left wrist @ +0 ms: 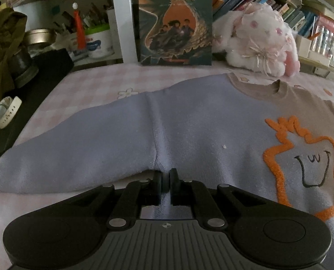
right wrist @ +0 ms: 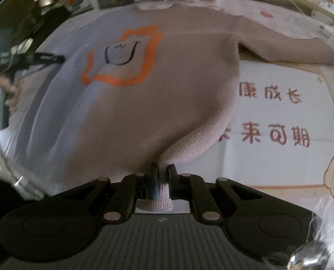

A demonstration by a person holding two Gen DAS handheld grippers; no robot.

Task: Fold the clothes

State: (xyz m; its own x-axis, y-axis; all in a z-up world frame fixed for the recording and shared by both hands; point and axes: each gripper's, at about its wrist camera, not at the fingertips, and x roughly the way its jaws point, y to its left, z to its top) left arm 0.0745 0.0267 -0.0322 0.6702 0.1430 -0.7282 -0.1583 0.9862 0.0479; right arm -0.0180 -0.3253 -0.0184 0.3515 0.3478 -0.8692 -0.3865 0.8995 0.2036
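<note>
A two-tone sweater, lavender (left wrist: 189, 130) on its left half and beige (right wrist: 162, 103) on its right, lies spread flat with an orange-outlined smiling figure (left wrist: 306, 168) on the chest. My left gripper (left wrist: 166, 185) is shut on the lavender side near the underarm seam. My right gripper (right wrist: 162, 180) is shut on the ribbed beige hem and lifts it a little. The beige sleeve (right wrist: 290, 49) stretches out to the right. The left gripper also shows in the right wrist view (right wrist: 32, 59), held by a hand.
The sweater lies on a pink checked cloth (left wrist: 88, 85). A book (left wrist: 176, 22) and a white plush toy (left wrist: 257, 40) stand behind it. A watch (left wrist: 5, 112) and jars (left wrist: 38, 38) sit to the left. A white printed mat (right wrist: 279, 117) lies to the right.
</note>
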